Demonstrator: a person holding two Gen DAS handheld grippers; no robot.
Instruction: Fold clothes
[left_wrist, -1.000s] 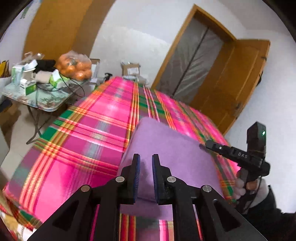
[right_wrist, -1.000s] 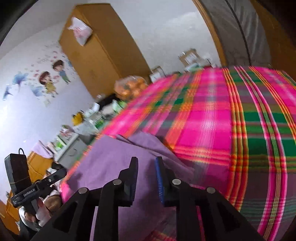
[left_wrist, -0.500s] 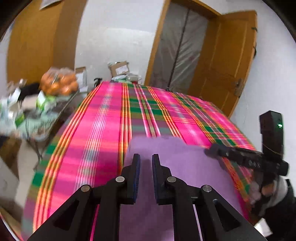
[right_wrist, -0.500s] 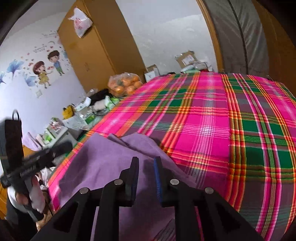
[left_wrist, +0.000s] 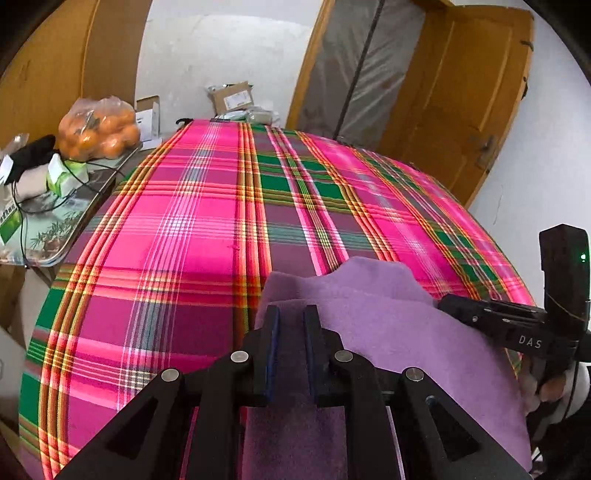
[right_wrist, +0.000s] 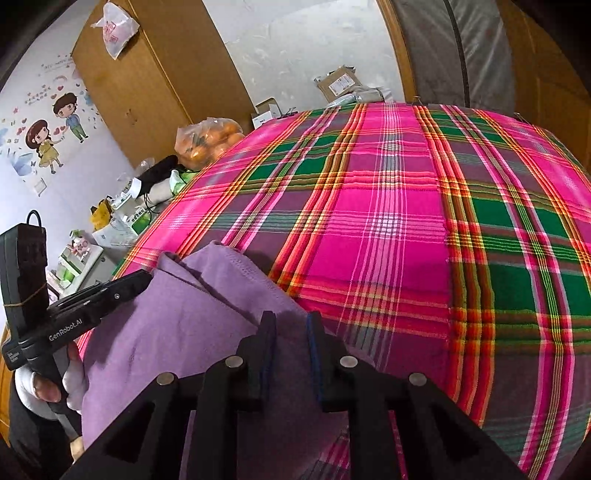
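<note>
Pink-and-green plaid bedspread (left_wrist: 207, 229) covers a bed that fills most of both views, its far half bare and free for moving. At the near edge lies the purple garment (left_wrist: 399, 332), partly folded, a rumpled corner pointing toward the bed's middle. The left gripper (left_wrist: 290, 325) pinches a fold of that cloth between narrowly parted jaws; the right gripper (right_wrist: 290, 325) likewise clamps purple fabric at its side. Beside the bed's left edge stands a cluttered side table (left_wrist: 55, 236) with a bag of oranges (left_wrist: 99, 129). Beyond the foot are cardboard boxes (left_wrist: 232, 98) and a wooden door (left_wrist: 454, 92).
</note>
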